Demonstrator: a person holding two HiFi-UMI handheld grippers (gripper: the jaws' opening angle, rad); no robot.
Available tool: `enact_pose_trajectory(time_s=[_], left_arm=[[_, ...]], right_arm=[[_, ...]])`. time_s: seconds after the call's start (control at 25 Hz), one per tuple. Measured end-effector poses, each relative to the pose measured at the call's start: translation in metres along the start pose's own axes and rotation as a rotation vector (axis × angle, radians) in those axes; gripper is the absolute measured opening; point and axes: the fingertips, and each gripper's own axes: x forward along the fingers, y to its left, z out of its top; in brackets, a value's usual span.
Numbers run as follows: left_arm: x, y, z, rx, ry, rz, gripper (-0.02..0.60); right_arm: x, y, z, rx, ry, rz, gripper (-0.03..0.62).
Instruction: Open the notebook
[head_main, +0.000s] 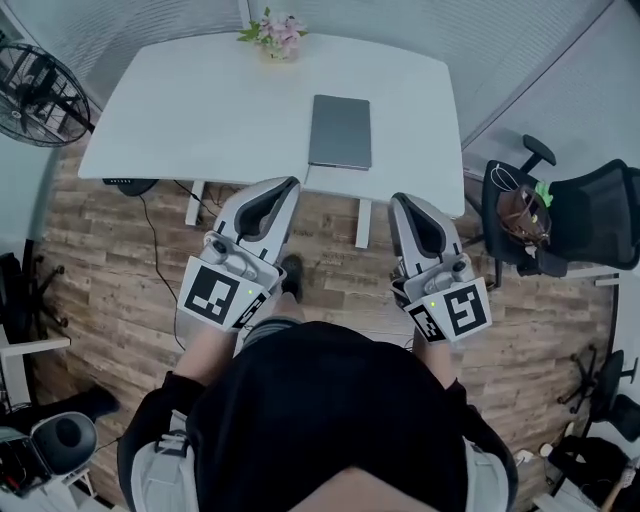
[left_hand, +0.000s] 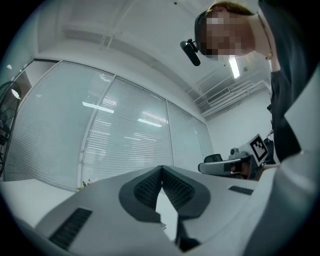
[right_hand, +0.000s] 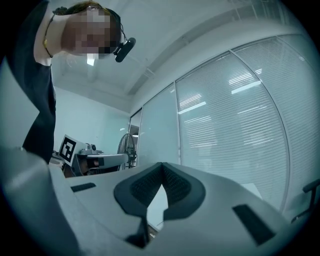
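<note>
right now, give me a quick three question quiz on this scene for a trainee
1. True or false: the notebook lies closed on the table.
2. What stands at the table's far edge? A) flowers B) a mug C) a lamp
3. Fill in: the left gripper and the right gripper are both ____, with nothing between the jaws.

Key: 1 true; 2 A; 3 shut
</note>
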Motion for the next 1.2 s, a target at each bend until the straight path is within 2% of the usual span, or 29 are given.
enact_pose_trajectory(time_s=[0.28,0.72,1.0,1.2], left_arm=[[0.041,0.047,-0.013,-0.009,0.032,-0.028,0.009],[0.093,0.119,-0.017,-0.019,0.024,-0.069,0.009],[0.117,0.155,-0.029,-0.019,0.033,-0.099,0.009],[0.133,0.162,-0.039,-0.037,0.039,-0.119,0.009]], right_arm=[[0.051,-0.029,-0.008,0.000,0.013,-0.031,0.005],[0.126,-0.069,-0.008,-0.013,0.014,-0.086,0.005],[0.154,-0.095,-0.019,-0.012,0.018,-0.146,0.005],[0.166,-0.107,-0.024,-0.018,0.026,-0.156,0.005]])
